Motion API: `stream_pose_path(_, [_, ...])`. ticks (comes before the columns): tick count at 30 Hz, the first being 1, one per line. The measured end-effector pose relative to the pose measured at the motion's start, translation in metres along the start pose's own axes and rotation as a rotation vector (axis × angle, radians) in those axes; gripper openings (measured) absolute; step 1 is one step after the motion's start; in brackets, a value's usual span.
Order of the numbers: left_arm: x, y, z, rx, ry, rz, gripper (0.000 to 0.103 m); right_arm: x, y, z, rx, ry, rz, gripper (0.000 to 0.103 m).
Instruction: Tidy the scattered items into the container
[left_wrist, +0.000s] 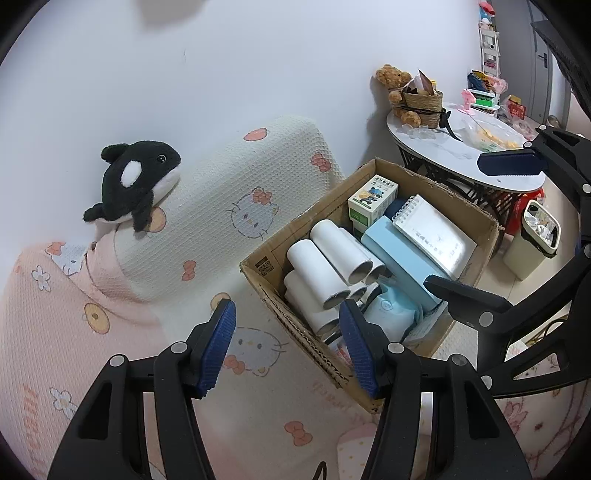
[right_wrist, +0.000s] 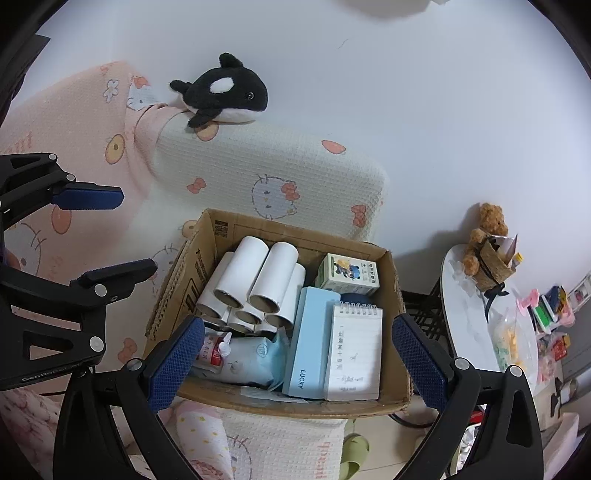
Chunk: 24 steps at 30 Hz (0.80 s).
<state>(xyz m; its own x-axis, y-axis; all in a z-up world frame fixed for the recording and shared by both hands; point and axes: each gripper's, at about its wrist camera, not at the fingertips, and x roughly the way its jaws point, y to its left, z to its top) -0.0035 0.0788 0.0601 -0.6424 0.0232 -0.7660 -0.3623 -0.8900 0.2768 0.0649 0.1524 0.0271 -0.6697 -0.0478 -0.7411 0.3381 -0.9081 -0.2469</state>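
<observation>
An open cardboard box (left_wrist: 317, 212) (right_wrist: 258, 227) rests on the sofa seat. It holds several white rolls (left_wrist: 325, 254) (right_wrist: 251, 273), a light blue box (right_wrist: 310, 343), a spiral notepad (left_wrist: 432, 232) (right_wrist: 354, 350), a small cartoon carton (right_wrist: 349, 275) and a wipes pack (right_wrist: 251, 358). A black and white orca plush (left_wrist: 136, 184) (right_wrist: 225, 92) lies on top of the sofa back. My left gripper (left_wrist: 286, 308) (right_wrist: 136, 230) hovers open at the box's near left corner. My right gripper (right_wrist: 298, 325) (left_wrist: 454, 223) hangs open above the box's front, its pads touching nothing.
The sofa wears a pink and cream cartoon-cat cover (left_wrist: 221, 206). To the right stands a round white table (left_wrist: 443, 147) with a teddy bear (left_wrist: 397, 88) and a woven basket. A small bin (left_wrist: 535, 236) sits on the floor beside it.
</observation>
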Motion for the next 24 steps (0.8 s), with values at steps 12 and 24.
stream_pose_path(12, [-0.0009,0.0004,0.0002,0.002,0.001,0.005,0.062,0.0013,-0.0007,-0.0011,-0.001,0.002,0.003,0.101])
stream_pose_path(24, [0.0012,0.0016,-0.0014,-0.001,0.008,0.01,0.062,0.0021,0.0002,0.0001,-0.004,0.006,0.008,0.101])
